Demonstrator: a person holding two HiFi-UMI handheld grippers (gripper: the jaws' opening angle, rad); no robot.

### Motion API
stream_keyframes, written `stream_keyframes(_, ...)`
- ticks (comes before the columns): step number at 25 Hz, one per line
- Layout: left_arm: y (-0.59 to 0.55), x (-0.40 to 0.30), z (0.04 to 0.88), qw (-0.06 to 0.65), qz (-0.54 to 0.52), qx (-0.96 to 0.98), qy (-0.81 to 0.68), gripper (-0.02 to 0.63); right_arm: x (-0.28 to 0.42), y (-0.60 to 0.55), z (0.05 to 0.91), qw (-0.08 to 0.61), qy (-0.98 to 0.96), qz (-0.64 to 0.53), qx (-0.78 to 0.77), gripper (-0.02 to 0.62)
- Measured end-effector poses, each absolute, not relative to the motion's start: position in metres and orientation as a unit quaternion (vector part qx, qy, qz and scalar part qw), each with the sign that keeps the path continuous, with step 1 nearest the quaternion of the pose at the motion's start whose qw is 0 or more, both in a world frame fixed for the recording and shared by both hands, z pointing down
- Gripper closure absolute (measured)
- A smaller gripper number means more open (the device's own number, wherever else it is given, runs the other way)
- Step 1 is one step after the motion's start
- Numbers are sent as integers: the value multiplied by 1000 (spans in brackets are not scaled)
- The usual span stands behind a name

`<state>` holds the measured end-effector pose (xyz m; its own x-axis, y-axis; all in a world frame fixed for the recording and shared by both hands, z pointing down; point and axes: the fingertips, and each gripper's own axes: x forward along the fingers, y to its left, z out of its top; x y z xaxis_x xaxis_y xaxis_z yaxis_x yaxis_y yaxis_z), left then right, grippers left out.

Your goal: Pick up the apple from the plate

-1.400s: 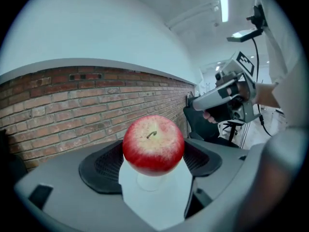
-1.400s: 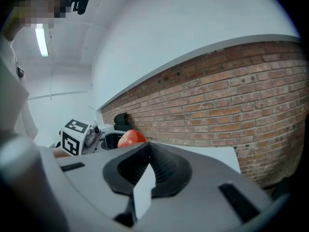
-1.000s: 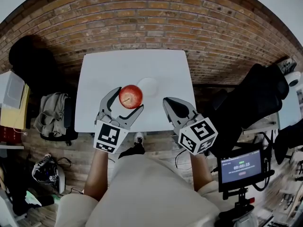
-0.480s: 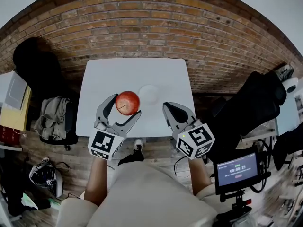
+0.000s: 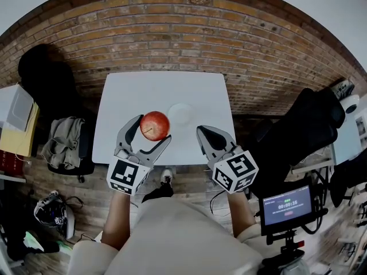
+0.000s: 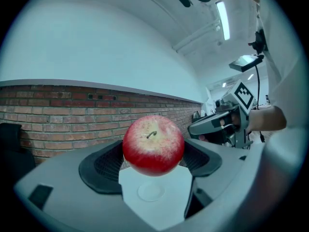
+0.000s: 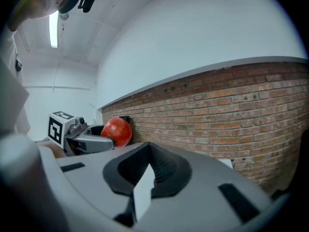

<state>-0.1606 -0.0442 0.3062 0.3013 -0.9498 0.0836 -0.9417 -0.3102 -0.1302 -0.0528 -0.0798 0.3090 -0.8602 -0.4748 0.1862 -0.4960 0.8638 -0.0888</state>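
Close up, the person's forearms run out of the head view's lower edge, so little of them shows beyond the sleeves. The left gripper [image 5: 153,128] has its jaws spread wide and pressed against the two sides of the apple [image 5: 155,125], which hangs in the air above the near part of the white table [image 5: 132,90], touching nothing else. The lower part of the apple is hidden behind the jaw pads in the left gripper view. Its stem end faces back toward the person and a little upward, so its stem-to-base axis runs roughly along the jaws; the fruit is too round to have any other long axis. Beside it, the right gripper [image 5: 202,132] holds nothing, with its jaws drawn nearly together and only a thin wedge of white showing between them.

Just beyond the apple and to its right lies the plate [image 5: 180,113], white on white and hard to pick out except as a faint circle. Off the table's right side stand a small monitor [image 5: 285,202] and a black chair [image 5: 309,125]; a crumpled jacket [image 5: 63,136] sits to the left. A brick wall [image 5: 172,27] closes the room behind the table's far edge.
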Motion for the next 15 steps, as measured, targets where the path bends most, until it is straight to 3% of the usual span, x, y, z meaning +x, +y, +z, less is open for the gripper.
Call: stream_keyframes(15,-44,-159,304,30,-75,-807,585,215,-51,-81,306,77,-960,65,261,595)
